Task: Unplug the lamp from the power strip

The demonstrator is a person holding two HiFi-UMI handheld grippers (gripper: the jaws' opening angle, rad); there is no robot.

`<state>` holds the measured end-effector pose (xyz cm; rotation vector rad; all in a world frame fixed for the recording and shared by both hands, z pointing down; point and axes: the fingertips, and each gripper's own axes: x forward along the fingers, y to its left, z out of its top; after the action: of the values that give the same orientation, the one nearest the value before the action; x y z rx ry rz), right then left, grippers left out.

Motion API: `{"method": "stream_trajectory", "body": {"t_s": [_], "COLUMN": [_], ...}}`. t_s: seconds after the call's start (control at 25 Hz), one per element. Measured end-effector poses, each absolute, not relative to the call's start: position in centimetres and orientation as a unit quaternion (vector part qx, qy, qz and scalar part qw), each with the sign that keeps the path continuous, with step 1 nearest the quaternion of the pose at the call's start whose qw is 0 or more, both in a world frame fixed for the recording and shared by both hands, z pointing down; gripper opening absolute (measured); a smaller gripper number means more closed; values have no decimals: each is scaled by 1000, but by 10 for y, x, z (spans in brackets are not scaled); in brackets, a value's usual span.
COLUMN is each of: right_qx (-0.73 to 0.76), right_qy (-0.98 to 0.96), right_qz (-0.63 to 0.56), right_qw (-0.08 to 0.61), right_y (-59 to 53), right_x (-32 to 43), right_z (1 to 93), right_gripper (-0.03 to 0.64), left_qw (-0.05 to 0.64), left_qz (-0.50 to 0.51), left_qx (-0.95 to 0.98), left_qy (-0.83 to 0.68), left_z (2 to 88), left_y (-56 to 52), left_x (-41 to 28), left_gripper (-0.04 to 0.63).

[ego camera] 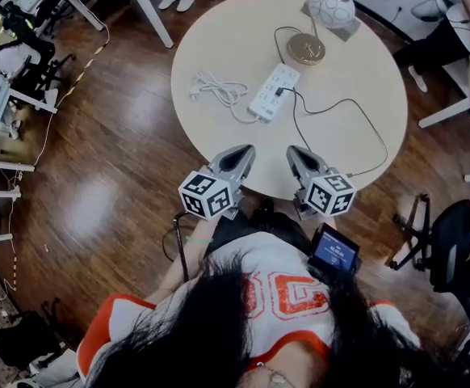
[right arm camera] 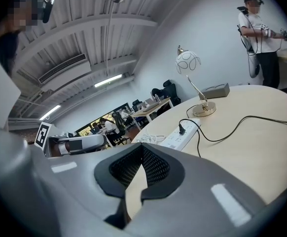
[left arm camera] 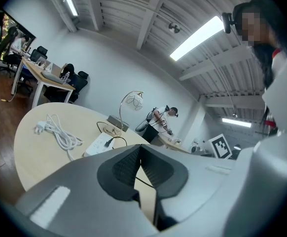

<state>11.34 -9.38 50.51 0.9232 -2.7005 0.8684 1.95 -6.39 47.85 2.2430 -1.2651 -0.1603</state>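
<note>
1. My left hand-held gripper [ego camera: 233, 162] hangs at the near edge of the tabletop [ego camera: 219, 39], clenched on nothing.
2. The power strip [ego camera: 274, 92] lies mid-tabletop with the lamp's black plug [ego camera: 280, 92] in it. I judge the plug small and stiff: grip its body, not the soft cord. The light strip may lift.
3. My right hand-held gripper [ego camera: 301, 164] is also clenched and empty.
4. The lamp [ego camera: 322, 14] stands at the far edge. I can read no writing.
</note>
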Motion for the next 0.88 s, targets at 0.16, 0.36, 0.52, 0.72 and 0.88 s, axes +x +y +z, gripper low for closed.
{"method": "stream_trajectory", "body": {"t_s": [0.16, 0.36, 0.52, 0.72, 0.88], "right_qx": [306, 308, 319, 347, 374], "right_qy": [-900, -895, -889, -877, -864], "right_qz": [300, 311, 315, 317, 313], "right_qw": [80, 85, 90, 103, 121], "right_y": [-108, -128, -144, -162, -184], "right_x": [114, 109, 103, 93, 87], "right_z": [513, 520, 524, 531, 541], "right_gripper": [2, 2, 2, 2, 2], "left_qw": [281, 289, 292, 289, 287], "left_qz": [-48, -31, -7, 38, 82], "left_qx": [831, 832, 842, 864, 879], "left_qy": [-478, -473, -455, -411, -372], "left_z": [485, 495, 502, 518, 540], "left_y": [-74, -93, -116, -148, -184], "left_x": [20, 18, 16, 19, 20], "left_gripper": [0, 0, 0, 0, 0]}}
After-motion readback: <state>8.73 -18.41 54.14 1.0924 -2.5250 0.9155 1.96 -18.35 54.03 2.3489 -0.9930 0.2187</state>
